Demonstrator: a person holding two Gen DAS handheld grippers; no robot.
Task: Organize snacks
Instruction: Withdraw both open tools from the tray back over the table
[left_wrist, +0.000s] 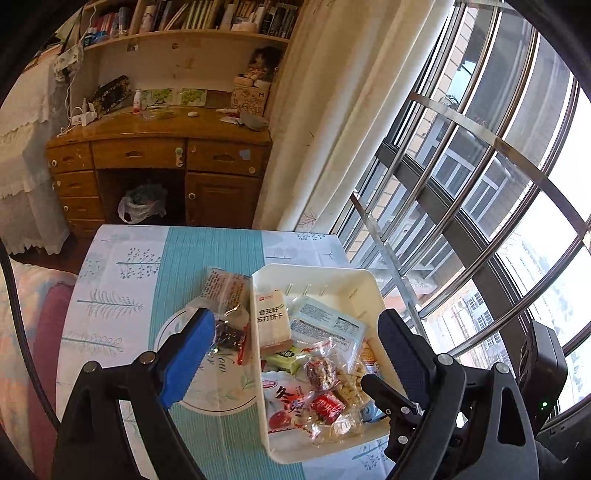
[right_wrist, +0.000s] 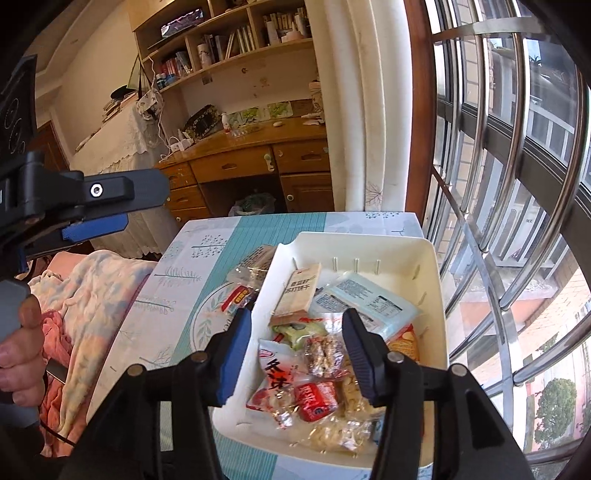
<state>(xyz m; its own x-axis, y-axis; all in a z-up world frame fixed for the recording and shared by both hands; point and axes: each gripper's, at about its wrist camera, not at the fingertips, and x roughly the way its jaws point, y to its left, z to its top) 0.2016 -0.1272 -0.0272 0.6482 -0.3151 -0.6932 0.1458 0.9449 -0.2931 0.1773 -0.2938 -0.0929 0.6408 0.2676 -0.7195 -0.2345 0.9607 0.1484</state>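
Note:
A white tray (left_wrist: 354, 282) (right_wrist: 432, 266) on the patterned table holds several wrapped snacks: a tall cracker pack (left_wrist: 272, 321) (right_wrist: 300, 290), a pale blue packet (left_wrist: 325, 326) (right_wrist: 364, 299), a red-and-white bag (left_wrist: 286, 404) (right_wrist: 275, 376) and small candies. A few loose snack packs (left_wrist: 227, 295) (right_wrist: 245, 284) lie on the table just left of the tray. My left gripper (left_wrist: 299, 328) is open above the tray's left wall and empty. My right gripper (right_wrist: 295, 328) is open over the tray's middle and empty. The left gripper also shows from the side in the right wrist view (right_wrist: 144, 203).
The table (left_wrist: 122, 280) (right_wrist: 207, 243) stands against a barred window (left_wrist: 480, 177) (right_wrist: 509, 184) on the right. A curtain (left_wrist: 332, 110), a wooden desk (left_wrist: 159, 147) with a bin beneath and shelves are behind. A bed with blankets (right_wrist: 85, 306) lies left.

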